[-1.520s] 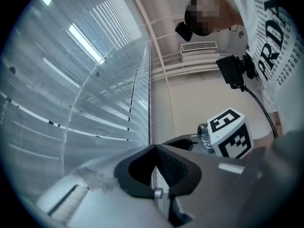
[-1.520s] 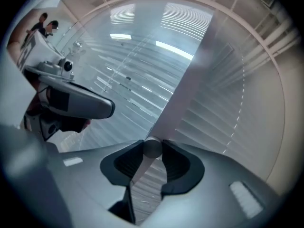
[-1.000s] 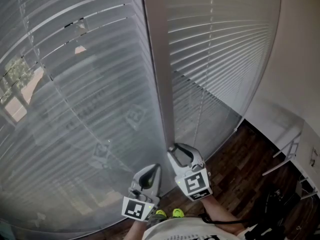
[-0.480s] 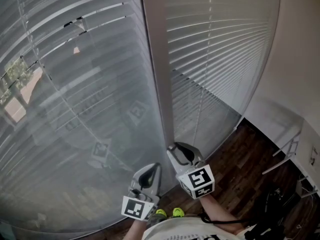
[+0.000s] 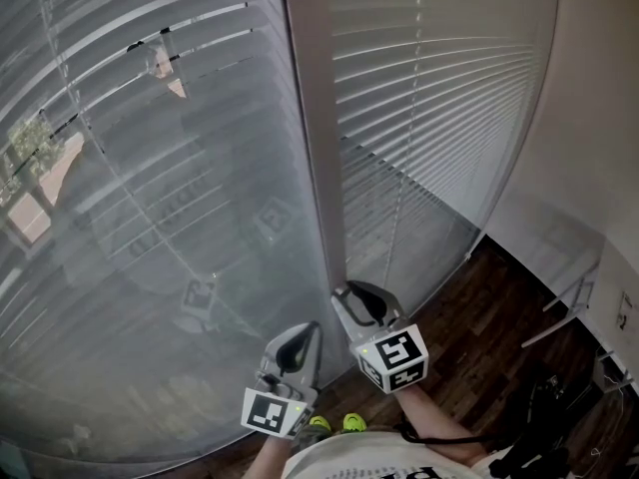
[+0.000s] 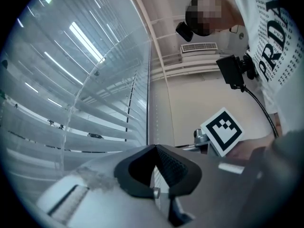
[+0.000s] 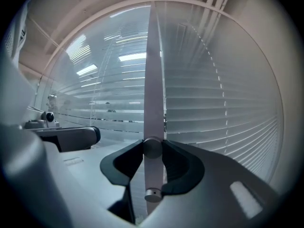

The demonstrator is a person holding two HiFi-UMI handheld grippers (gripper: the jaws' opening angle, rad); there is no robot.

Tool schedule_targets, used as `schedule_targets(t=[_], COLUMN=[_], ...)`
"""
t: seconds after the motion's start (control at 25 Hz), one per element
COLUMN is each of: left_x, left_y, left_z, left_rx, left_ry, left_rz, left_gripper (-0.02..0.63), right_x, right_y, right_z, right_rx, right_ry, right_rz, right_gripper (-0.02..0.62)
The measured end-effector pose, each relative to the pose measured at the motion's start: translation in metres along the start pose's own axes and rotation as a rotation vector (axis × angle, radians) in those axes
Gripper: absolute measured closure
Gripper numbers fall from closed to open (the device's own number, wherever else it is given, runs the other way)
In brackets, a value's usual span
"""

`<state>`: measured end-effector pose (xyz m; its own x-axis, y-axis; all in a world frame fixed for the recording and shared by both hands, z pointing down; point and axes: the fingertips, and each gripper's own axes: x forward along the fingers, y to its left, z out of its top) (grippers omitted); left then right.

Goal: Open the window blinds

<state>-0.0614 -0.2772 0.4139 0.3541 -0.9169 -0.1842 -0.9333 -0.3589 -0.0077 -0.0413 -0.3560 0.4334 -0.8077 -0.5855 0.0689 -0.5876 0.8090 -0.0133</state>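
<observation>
Pale wall (image 5: 589, 118) and dark wooden flooring (image 5: 479, 347) are being shown off to the right of both grippers, while white slatted window blinds (image 5: 150, 198) are filling the space ahead of them. The wider stretch of blinds is hanging ahead and to the left of the left gripper (image 5: 312, 332), with most slats tilted nearly flat and a few slits near the top through which greenery is being glimpsed. The left gripper's dark padded jaws are being pressed together at the tips, and no held thing is being made out there. A tall grey vertical window post (image 5: 310, 118) is standing just ahead of the right gripper (image 5: 344, 297), which is being held just beside the left one and slightly further forward. Its jaws are being pinched on a small round grey knob (image 7: 152, 148), a tip touching each side; what the knob belongs to cannot be told. The narrower stretch of blinds is hanging beyond the post, ahead and to the right of this gripper.
</observation>
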Motion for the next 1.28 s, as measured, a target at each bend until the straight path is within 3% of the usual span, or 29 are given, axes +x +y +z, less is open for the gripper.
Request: schedule_targets(t=[0.2,0.52,0.8,0.96,1.28], left_x=[0.000,-0.002,-0.001,-0.001,0.001], left_y=[-0.002,0.003,0.007,0.009,0.010], left_z=[0.005,0.005,0.006,0.003,-0.003], left_rx=[-0.020,-0.009,-0.014,-0.012,0.007], left_ry=[-0.015,-0.017,-0.027,-0.016,-0.006], left_rz=[-0.002,-0.002,0.002,0.001,-0.009], left_gripper=[0.612,0.613,0.612,0.613,0.613], right_x=[-0.001,-0.006,0.000,0.001,0.001], right_y=[0.003,0.013,0.014,0.014,0.014], right_z=[-0.001,-0.002,-0.006,-0.006,-0.006], right_rx=[-0.080,-0.633,-0.939,-0.991,-0.963], right_ry=[0.033,0.110,0.154,0.148,0.124], right_rz=[0.008,-0.030,-0.068,-0.086,-0.093], right_gripper=[0.465,0.465,0.465,0.466,0.465])
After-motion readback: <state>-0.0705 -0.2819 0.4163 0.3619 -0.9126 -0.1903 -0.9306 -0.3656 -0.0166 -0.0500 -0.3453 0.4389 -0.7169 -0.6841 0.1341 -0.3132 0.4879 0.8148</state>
